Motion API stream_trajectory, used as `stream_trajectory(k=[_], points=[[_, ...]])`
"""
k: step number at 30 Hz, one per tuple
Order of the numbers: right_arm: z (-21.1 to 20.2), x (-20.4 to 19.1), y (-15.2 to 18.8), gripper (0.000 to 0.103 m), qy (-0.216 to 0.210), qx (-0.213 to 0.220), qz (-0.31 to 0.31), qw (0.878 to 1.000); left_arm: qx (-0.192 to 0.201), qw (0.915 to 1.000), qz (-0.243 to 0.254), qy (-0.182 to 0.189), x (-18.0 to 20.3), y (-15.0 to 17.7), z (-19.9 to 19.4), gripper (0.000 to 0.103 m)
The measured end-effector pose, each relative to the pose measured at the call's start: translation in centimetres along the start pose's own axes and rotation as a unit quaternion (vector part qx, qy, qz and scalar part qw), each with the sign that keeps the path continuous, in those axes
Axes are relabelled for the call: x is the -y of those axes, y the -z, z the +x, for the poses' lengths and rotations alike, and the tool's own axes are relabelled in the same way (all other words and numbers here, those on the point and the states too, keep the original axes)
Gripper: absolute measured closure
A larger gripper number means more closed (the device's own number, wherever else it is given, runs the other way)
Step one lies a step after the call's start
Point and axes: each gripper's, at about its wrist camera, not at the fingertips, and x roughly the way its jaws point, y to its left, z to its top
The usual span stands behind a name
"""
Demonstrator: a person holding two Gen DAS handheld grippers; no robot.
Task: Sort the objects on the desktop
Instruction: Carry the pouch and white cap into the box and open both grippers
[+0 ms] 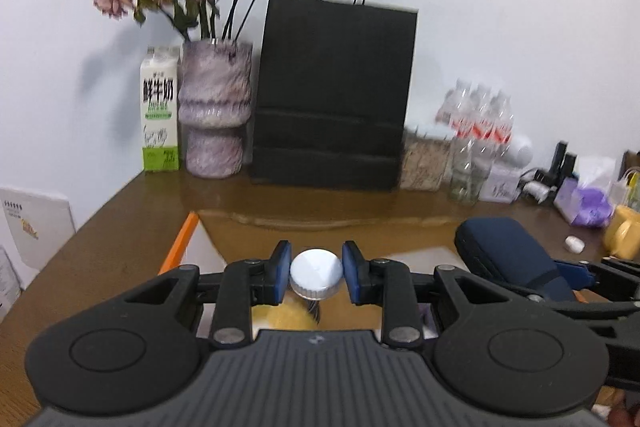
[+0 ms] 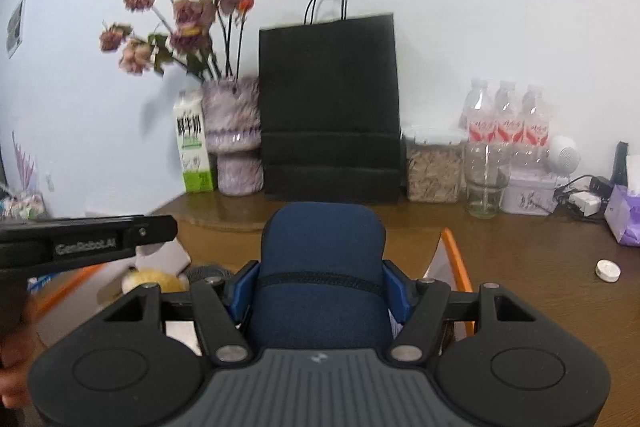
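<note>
Bench (image 2: pixel 520 267): cluttered along 12 o'clock wall. Orange-edged box (image 2: pixel 454 251) below both grippers.
Right gripper (image 2: pixel 320 301): clamped on navy zip case (image 2: pixel 320 259), held over box.
Left gripper (image 1: pixel 316 273): clamped on white-capped bottle (image 1: pixel 316 271), over box at 6 o'clock.
Advice: lower each level, release inside walls; loose white cap (image 2: pixel 608 271) remains at 3 o'clock.

A white-capped bottle (image 1: pixel 316 275) stands upright between jaws; a navy zippered case (image 2: pixel 320 267) — clamped, raised.

Left gripper (image 1: pixel 316 273) fingers pinch a white cap (image 1: pixel 316 269); right gripper (image 2: pixel 320 287) fingers clamp a navy case (image 2: pixel 322 267).
</note>
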Motion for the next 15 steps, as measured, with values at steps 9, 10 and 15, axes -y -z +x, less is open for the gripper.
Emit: stream_trajectory(k=[9,10,15], points=[[1.2,0.0,1.5,0.040,0.003,-0.032,-0.013,0.999,-0.011,0.9996,0.026,-0.010,0.9,1.7,0.9,0.074],[1.1,-0.1,1.6,0.040,0.006,-0.030,-0.016,0.999,-0.008,0.9994,0.030,-0.013,1.0,1.8,0.9,0.074],[1.1,-0.1,1.8,0.040,0.015,-0.026,-0.016,0.999,0.005,0.9990,0.038,-0.023,1.4,2.1,0.6,0.073]])
